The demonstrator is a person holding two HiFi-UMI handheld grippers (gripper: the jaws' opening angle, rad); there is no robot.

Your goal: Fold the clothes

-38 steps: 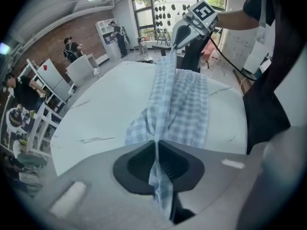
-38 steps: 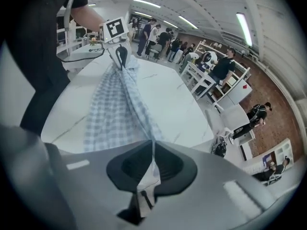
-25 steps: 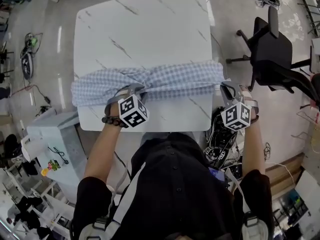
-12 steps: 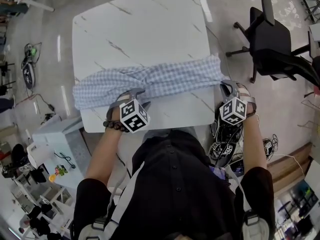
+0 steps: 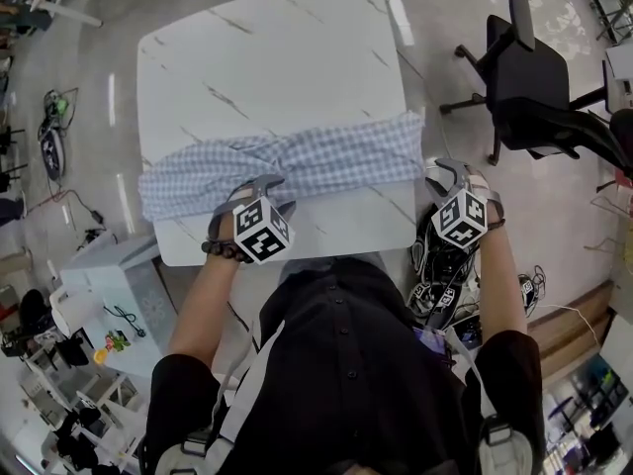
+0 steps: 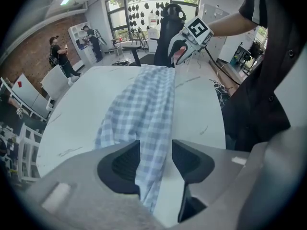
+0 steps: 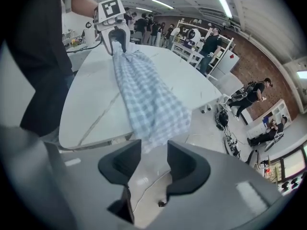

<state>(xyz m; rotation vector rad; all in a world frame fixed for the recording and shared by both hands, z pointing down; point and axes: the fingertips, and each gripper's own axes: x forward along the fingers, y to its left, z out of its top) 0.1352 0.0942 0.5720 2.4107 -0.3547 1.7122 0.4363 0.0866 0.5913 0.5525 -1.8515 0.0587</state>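
A blue-and-white checked garment (image 5: 326,156) lies as a long narrow band across the white marble table (image 5: 277,57). My left gripper (image 5: 259,184) points steeply down at the band's near edge, left of its middle. In the left gripper view its jaws (image 6: 156,159) have just opened and stand apart, with the cloth (image 6: 144,104) running loosely between them. My right gripper (image 5: 442,171) hangs just off the table's right edge, at the band's end. Its jaws (image 7: 154,162) have just been opening; only floor shows between them, and the cloth's end (image 7: 148,99) lies just beyond.
A black office chair (image 5: 534,87) stands on the floor to the right of the table. Below my right hand a tangle of cables (image 5: 440,265) lies on the floor. A white cart (image 5: 99,265) stands at the near left. People (image 7: 211,44) stand in the background.
The right gripper has sunk a little beside the table's right edge and its jaws have parted from the cloth's end. The left jaws have parted over the near edge.
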